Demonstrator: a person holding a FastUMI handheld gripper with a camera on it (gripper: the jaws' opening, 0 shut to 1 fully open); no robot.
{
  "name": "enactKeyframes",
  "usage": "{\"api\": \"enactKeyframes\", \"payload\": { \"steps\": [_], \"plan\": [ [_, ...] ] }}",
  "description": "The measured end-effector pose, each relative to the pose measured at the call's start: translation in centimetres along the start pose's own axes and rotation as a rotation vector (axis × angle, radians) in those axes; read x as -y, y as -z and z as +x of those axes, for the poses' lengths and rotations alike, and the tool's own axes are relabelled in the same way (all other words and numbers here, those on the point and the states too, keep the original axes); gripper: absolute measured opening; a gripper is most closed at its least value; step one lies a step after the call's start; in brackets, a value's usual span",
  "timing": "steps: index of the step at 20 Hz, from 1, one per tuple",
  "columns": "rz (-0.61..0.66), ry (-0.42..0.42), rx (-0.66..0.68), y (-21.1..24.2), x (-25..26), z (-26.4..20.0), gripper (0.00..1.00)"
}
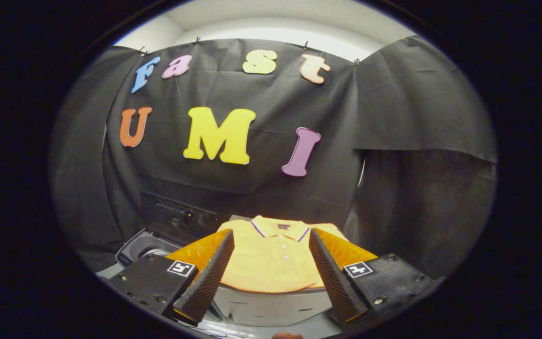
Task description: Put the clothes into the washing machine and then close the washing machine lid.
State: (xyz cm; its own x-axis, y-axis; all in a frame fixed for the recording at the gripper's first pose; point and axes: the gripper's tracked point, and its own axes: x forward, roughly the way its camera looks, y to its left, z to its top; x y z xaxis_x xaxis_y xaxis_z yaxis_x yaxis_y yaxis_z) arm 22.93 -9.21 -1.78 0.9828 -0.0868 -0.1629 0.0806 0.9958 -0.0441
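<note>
A folded yellow polo shirt (pixel 273 256) with a purple-trimmed collar lies flat on a grey surface (pixel 271 306) just ahead of my fingers. My gripper (pixel 271 235) is open, its two fingers spread wide to either side of the shirt and hovering above its near half without touching it. To the left, beyond the left finger, the washing machine's round tub opening (pixel 146 247) shows with its lid (pixel 174 216) standing up behind it.
The black cloth wall (pixel 252 179) hangs close behind the shirt and the machine and wraps round on the right. The grey surface's front edge drops off below the fingers.
</note>
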Motion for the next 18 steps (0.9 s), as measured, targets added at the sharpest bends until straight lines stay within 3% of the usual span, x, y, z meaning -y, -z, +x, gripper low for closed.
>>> {"api": "enactKeyframes", "payload": {
  "steps": [8,13,18],
  "plan": [
    [-0.022,0.013,-0.097,2.2,1.2,7.3,1.0],
    [0.042,-0.028,-0.262,6.0,1.6,11.4,1.0],
    [0.028,-0.041,-0.378,8.4,2.7,13.8,1.0]
  ]
}}
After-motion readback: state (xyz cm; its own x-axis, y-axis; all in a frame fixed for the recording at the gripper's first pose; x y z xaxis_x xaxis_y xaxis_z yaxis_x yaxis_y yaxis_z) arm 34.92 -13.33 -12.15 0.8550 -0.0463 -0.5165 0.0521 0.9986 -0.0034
